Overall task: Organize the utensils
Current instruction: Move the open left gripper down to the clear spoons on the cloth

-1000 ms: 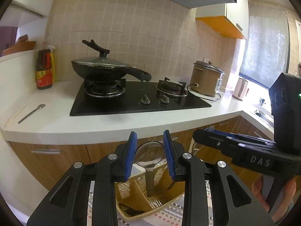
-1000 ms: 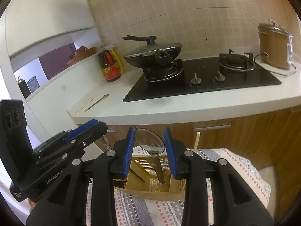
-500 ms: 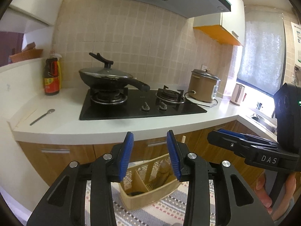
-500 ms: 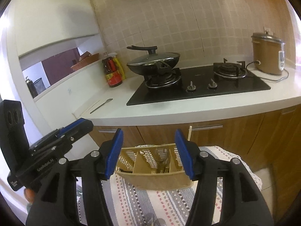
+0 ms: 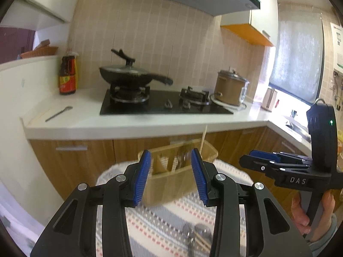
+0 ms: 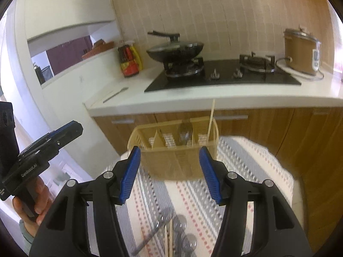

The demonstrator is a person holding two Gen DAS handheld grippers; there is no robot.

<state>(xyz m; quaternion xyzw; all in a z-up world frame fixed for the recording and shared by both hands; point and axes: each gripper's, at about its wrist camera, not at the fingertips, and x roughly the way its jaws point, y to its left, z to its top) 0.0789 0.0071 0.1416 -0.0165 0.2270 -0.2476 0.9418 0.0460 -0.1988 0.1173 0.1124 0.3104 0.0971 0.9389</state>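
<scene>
A tan divided utensil basket stands on a striped cloth. Spoons stand in its middle compartment and a chopstick stands upright at its right end. Loose spoons and chopsticks lie on the cloth near me. My left gripper hangs short of the basket, its jaws opening with nothing between them. My right gripper is open and empty, also short of the basket. Each gripper shows at the other view's edge.
Behind the basket are wooden cabinets under a white counter. On it are a black hob with a lidded wok, a sauce bottle, a lone spoon and a brown cooker. A hand grips the right tool.
Each gripper held a spoon over the basket a second ago. Both spoons now stand in the basket, both jaws have widened, and both grippers have pulled back from it.
</scene>
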